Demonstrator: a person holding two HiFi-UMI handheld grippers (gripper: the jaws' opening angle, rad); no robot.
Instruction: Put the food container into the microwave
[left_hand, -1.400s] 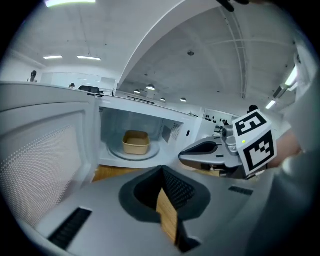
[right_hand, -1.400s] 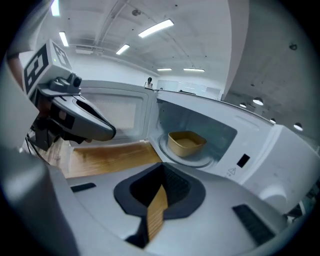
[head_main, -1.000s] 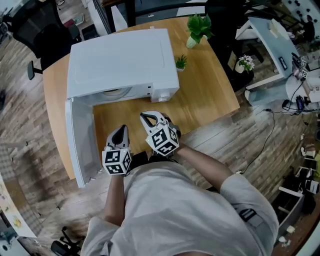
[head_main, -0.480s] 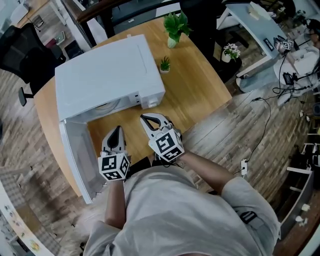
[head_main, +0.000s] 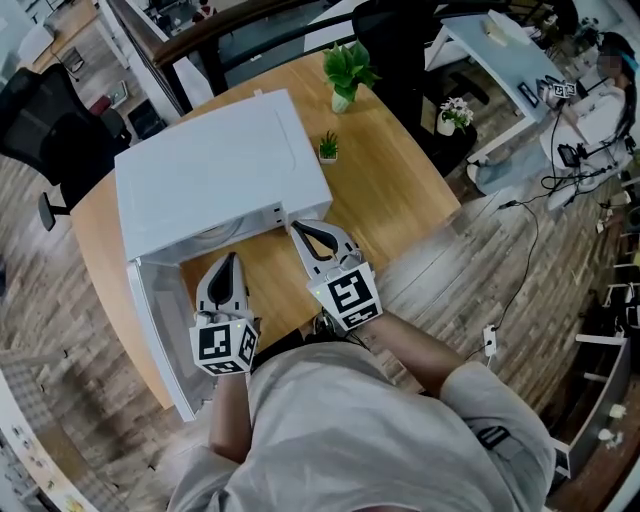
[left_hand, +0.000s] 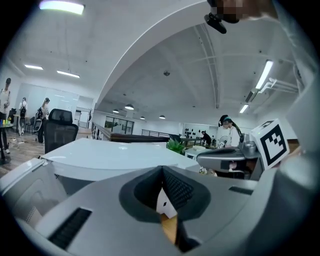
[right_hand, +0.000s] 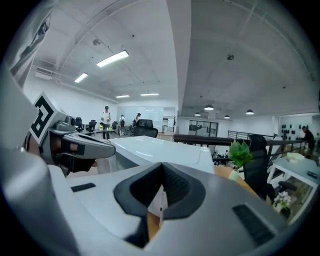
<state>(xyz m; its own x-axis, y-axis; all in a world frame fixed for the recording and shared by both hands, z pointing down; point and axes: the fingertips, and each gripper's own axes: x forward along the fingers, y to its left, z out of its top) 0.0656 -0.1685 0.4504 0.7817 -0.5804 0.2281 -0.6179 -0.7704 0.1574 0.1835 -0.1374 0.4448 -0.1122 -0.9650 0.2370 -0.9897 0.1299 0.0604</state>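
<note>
Left gripper (head_main: 231, 262) and right gripper (head_main: 302, 233), closed on nothing, faced the open microwave (head_main: 215, 170) at 12 o'clock; the container, apparently out of view, likely needed fetching.

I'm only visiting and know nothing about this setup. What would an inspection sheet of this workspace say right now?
Surface: wooden table.
Job's things: white microwave on the table, its door swung open; food container: nothing seen.
Clutter: potted plant and small plant on the table beyond the microwave.
Grippers: left hand-held gripper and right hand-held gripper both shut and empty, above the table in front of the microwave.
Cables: thin cable on the floor at the right.
Surroundings: wood floor, black office chair, other desks.
</note>
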